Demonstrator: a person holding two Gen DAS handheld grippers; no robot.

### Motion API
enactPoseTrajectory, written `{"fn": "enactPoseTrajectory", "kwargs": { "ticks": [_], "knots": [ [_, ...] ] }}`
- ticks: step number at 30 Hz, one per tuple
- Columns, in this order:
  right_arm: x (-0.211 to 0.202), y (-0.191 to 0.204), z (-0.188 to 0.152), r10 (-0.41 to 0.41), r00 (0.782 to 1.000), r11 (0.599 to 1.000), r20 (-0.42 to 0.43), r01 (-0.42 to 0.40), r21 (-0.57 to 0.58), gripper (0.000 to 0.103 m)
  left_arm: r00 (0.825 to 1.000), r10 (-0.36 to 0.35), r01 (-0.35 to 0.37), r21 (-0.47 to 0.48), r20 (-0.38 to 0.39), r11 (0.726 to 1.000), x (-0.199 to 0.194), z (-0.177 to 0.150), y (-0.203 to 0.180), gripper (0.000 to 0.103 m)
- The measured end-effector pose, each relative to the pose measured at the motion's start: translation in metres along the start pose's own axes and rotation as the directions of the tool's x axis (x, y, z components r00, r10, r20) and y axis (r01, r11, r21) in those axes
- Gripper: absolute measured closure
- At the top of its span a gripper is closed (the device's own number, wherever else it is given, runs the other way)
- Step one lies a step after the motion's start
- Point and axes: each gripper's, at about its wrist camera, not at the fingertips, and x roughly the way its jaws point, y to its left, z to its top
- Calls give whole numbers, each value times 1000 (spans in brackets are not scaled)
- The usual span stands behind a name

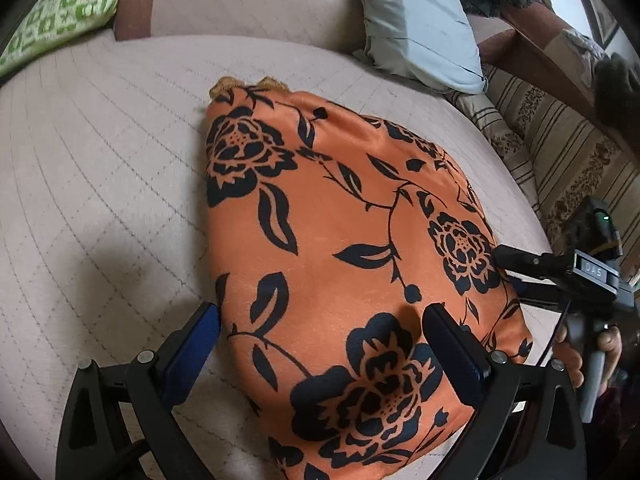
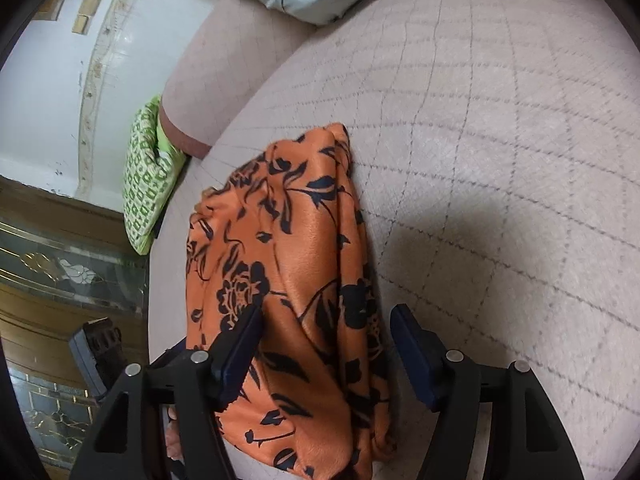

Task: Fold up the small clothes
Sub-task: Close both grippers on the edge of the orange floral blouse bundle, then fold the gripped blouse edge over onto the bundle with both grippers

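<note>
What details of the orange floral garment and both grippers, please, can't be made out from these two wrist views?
- Orange floral garment: its near edge is cut off by the left wrist view's bottom edge.
- Its underside and layers: hidden by its own folds in the right wrist view.
- Left gripper: jaws open; touching the cloth or hovering is unclear.
- Right gripper: jaws open astride the garment; its lower tips are hidden by cloth.

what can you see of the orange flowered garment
The orange garment is a smooth, slightly shiny fabric printed with black roses, leaves and stems. It lies folded into a compact, rounded bundle on the quilted beige cover, with a frilled tan edge peeking out at its far end. The left gripper has its jaws open over its near end; the right gripper also straddles it with open jaws. Neither visibly pinches it.
</note>
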Motion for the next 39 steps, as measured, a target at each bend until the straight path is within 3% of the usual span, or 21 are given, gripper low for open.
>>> {"fn": "enactPoseTrajectory", "kwargs": {
  "ticks": [7, 12, 21, 23, 25, 31, 34, 39],
  "knots": [
    [30, -4, 6, 118, 990, 991, -75, -113, 67, 27, 986, -141, 135, -74, -86, 988, 21, 10, 20, 2],
    [46, 3, 14, 179, 979, 983, -96, -174, 57, 20, 974, -206, 199, -79, -90, 977, 27, 18, 24, 2],
    [63, 35, 6, 121, 989, 991, -82, -124, -39, 21, 949, -310, 297, -169, -57, 940, 30, 27, 38, 4],
    [64, 37, 5, 111, 991, 992, -76, -115, -45, 25, 952, -303, 290, -180, -49, 940, 29, 27, 41, 12],
    [64, 40, 2, 97, 993, 993, -72, -101, -63, 31, 963, -265, 254, -159, -49, 954, 27, 27, 41, 26],
    [64, 47, -3, 72, 996, 992, -59, -77, -101, 46, 977, -214, 211, -111, -17, 971, 17, 22, 40, 46],
    [62, 54, -6, 69, 997, 990, -45, -74, -124, 51, 978, -208, 207, -91, 1, 974, 9, 20, 40, 52],
    [55, 70, -12, 93, 996, 983, -15, -95, -159, 55, 982, -185, 187, -85, 25, 979, -6, 18, 40, 54]
  ]
}}
